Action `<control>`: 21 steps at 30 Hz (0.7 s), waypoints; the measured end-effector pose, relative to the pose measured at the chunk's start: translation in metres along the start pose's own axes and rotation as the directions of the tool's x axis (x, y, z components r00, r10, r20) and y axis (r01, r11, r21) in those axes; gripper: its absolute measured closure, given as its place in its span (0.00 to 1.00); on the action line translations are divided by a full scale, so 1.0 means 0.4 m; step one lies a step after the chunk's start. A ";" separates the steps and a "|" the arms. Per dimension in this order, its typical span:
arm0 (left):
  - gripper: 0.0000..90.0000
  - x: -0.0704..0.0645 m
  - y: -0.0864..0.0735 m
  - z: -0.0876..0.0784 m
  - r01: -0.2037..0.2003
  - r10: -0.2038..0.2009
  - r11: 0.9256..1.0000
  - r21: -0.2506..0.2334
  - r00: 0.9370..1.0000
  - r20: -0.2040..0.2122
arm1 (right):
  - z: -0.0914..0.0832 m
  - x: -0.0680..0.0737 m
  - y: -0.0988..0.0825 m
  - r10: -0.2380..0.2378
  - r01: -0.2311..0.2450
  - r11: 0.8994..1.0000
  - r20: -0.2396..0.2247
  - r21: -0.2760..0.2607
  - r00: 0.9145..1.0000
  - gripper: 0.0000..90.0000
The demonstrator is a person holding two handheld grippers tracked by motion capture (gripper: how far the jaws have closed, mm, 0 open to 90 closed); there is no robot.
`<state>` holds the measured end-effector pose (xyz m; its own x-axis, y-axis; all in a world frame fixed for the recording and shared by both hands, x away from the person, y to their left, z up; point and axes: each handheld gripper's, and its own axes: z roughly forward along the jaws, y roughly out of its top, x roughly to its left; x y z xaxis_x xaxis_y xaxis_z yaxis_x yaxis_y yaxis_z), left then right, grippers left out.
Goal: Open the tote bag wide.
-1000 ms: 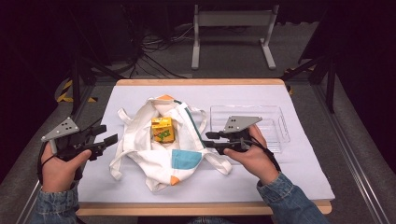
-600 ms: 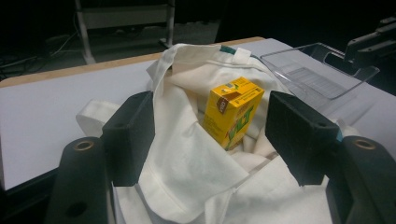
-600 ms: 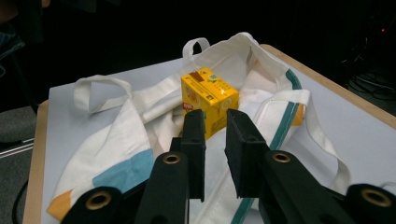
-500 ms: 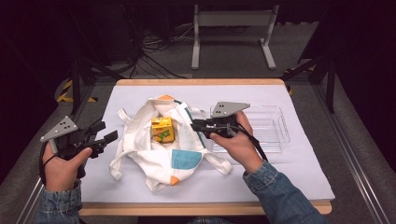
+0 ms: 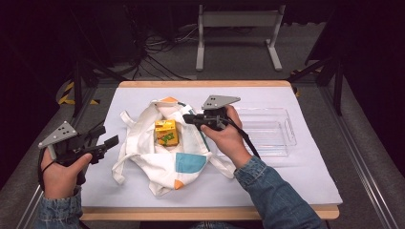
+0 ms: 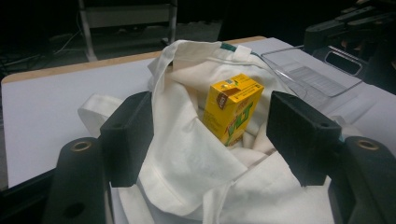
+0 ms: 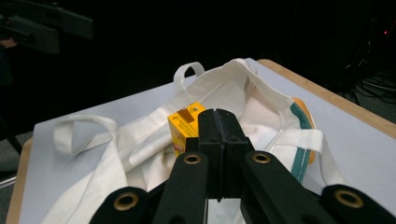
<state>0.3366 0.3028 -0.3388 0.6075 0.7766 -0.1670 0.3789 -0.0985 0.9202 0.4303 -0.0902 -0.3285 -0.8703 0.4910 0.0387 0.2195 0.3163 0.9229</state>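
Lab-type recording setup: wooden-edged table (image 5: 200,84) under white sheet (image 5: 286,176), dark surround, loose cables (image 5: 160,43) on grey floor upper left of frame, white metal stand (image 5: 236,28) top centre.

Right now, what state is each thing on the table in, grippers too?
Cloth bag: lying flat, mouth open.
Yellow carton: upright inside the bag.
Clear tray: empty.
Left gripper: open, holding nothing.
Right gripper: shut, nothing between the jaws, above the bag.

Soft matt cloth tote bag (image 5: 162,157); glossy yellow paper carton (image 5: 166,132); clear smooth plastic tray (image 5: 272,131).
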 end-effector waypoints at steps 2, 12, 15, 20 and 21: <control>0.37 0.002 -0.001 -0.002 0.002 -0.002 1.000 0.000 1.000 -0.004 | 0.015 -0.007 0.002 0.003 -0.002 1.000 0.010 -0.025 1.000 1.00; 0.35 0.003 0.000 0.007 0.006 -0.006 1.000 0.007 1.000 0.002 | 0.069 -0.024 -0.010 0.047 -0.044 0.998 0.073 -0.040 0.996 1.00; 0.35 0.005 0.000 0.010 0.001 -0.001 1.000 0.010 1.000 0.001 | 0.086 -0.027 -0.017 0.054 -0.051 0.998 0.088 -0.033 0.995 1.00; 0.34 0.006 0.000 0.013 0.003 -0.003 1.000 0.020 1.000 0.004 | 0.123 -0.023 -0.029 0.060 -0.058 0.998 0.085 -0.028 0.995 1.00; 0.34 0.006 0.000 0.014 0.001 -0.001 1.000 0.020 1.000 0.005 | 0.131 -0.021 -0.030 0.065 -0.063 0.998 0.083 -0.025 0.994 1.00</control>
<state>0.3419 0.3014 -0.3413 0.6104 0.7736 -0.1702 0.3939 -0.1100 0.9126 0.4580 -0.0557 -0.3601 -0.8149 0.5758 0.0664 0.2624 0.2644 0.9280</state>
